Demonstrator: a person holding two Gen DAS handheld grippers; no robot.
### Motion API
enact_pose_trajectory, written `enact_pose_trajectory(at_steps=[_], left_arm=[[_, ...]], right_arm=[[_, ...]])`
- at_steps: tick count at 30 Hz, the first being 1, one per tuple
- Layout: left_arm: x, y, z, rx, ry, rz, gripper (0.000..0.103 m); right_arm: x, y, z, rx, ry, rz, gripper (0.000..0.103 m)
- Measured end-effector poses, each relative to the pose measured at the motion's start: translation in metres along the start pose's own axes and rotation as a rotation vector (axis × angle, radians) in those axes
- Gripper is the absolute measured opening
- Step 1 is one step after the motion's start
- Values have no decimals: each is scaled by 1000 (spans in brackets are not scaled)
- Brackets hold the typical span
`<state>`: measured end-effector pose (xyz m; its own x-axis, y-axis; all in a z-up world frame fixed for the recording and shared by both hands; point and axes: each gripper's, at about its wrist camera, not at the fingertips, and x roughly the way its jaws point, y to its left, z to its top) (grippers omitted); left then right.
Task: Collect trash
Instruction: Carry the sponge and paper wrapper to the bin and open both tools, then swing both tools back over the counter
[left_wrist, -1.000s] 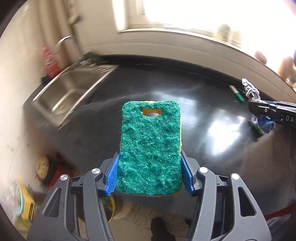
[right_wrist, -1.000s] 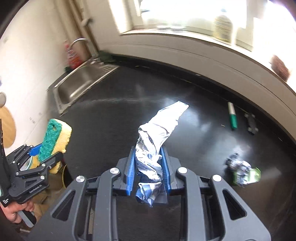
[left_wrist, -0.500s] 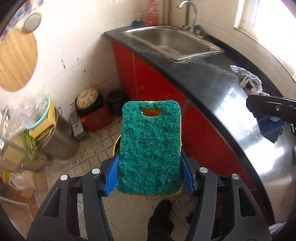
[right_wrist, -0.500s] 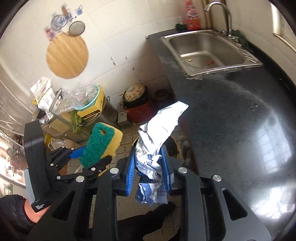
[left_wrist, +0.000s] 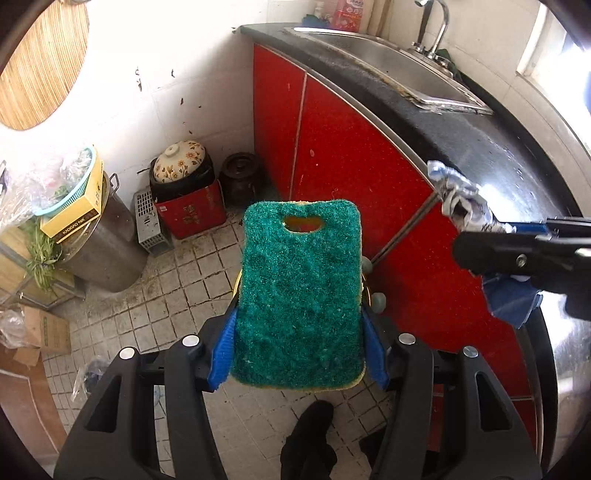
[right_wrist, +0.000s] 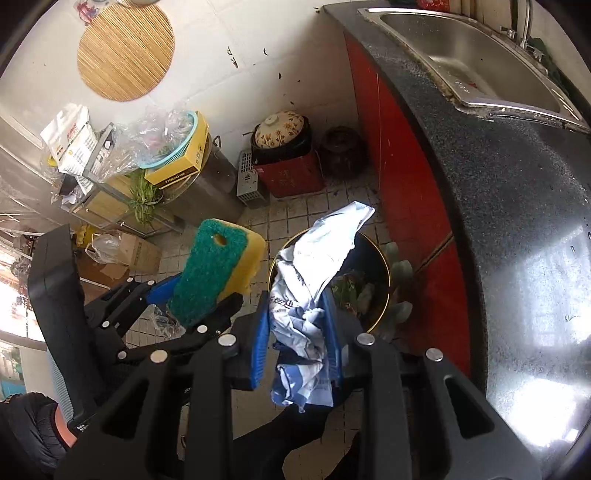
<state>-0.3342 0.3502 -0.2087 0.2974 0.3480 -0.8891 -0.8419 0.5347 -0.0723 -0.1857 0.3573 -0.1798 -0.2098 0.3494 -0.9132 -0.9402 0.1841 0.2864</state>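
Right wrist view: tool (right_wrist: 297, 325) clamping crumpled paper (right_wrist: 317, 273) over tiled floor (right_wrist: 295, 212), beside black countertop (right_wrist: 517, 206).

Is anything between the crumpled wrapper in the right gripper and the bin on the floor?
Nothing visible: the crumpled wrapper hangs over the open bin, and the sponge sits off to its left.

One sponge (left_wrist: 299, 291), one crumpled wrapper (right_wrist: 314, 280)

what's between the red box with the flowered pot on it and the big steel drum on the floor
A small grey slatted crate stands between the red box and the steel drum, leaning by the box on the tiled floor. Both wrist views show it, the left most clearly.
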Motion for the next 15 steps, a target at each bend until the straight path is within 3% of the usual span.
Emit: enact_pose_trajectory(at_steps=[7,9,10,11,15], left_arm=[[16,4,3,16,15,-35,60],[20,4,4,26,23,-36,76],[21,4,4,29,23,-26,86],[22,5,4,28,19,-21,87],[20,5,3,33,21,-21,87]], right_arm=[[13,-7,16,22,16,-18,29],[15,-7,21,23,25,-13,47],[16,-8,23,29,33,-11,64],[16,-9,25,35,30,-7,69],[9,-13,19,44,21,-2,69]])
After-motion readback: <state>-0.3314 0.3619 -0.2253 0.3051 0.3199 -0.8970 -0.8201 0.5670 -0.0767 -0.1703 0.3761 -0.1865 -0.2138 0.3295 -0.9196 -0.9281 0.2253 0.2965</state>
